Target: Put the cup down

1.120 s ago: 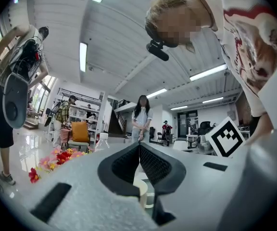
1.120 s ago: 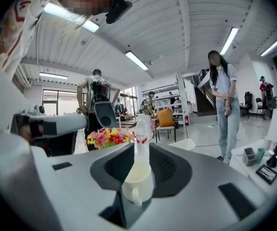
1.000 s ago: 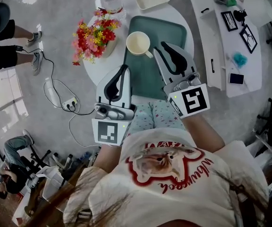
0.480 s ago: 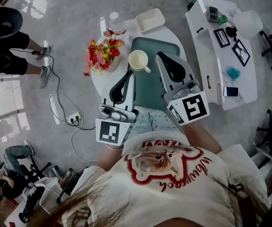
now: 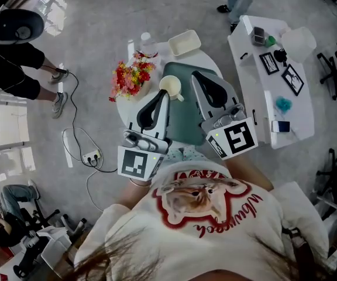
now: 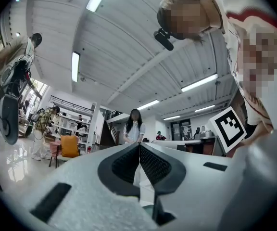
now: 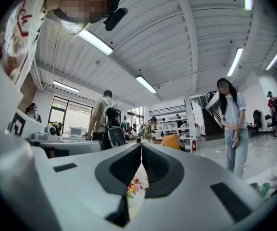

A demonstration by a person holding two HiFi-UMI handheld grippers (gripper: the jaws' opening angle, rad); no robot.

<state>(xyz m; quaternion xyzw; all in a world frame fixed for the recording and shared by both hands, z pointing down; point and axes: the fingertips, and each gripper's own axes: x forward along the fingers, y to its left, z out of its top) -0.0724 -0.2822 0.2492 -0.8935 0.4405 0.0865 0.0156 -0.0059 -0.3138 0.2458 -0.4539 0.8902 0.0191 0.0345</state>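
The cream cup (image 5: 171,86) stands upright on the green tray (image 5: 186,119), on the small round white table (image 5: 123,106). Neither gripper touches it. In the head view my left gripper (image 5: 163,95) is held just near-left of the cup, its jaws pressed together with nothing between them. My right gripper (image 5: 196,74) is to the cup's right, over the tray, also shut and empty. The left gripper view shows its own jaws (image 6: 139,146) closed, pointing up at the room and ceiling. The right gripper view shows the same for its jaws (image 7: 141,145).
A pot of red and yellow flowers (image 5: 131,78) stands left of the tray. A white rectangular dish (image 5: 184,43) and a clear bottle (image 5: 147,41) sit at the table's far side. A white side table (image 5: 262,92) with small items is right. A power strip (image 5: 89,156) and people stand around.
The view has pulled back and up from the table. Both shut grippers have drawn back from the cup with it. The cup stays on the tray.
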